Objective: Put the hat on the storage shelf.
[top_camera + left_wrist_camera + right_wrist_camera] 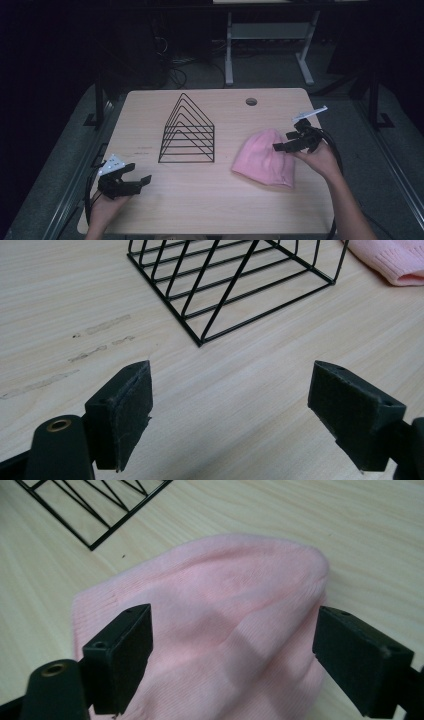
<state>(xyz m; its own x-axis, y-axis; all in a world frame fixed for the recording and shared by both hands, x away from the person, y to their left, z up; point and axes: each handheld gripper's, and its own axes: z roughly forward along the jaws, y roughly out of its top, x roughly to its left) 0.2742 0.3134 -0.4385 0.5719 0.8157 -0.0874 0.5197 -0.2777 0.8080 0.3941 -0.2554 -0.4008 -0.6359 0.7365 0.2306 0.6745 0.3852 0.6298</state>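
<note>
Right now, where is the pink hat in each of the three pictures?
High view: the pink hat lies right of centre on the table, by the right gripper.
Left gripper view: only its ribbed edge peeks in at the top right corner.
Right gripper view: it lies in the middle, past the open jaws.
Shared landmark: the black wire rack, beside the hat.

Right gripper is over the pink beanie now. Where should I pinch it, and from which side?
Pinch the near right edge of the pink beanie, coming down from above. It lies flat and limp on the table, so only a raised fold gives purchase. The right gripper is open, jaws already straddling it.
</note>
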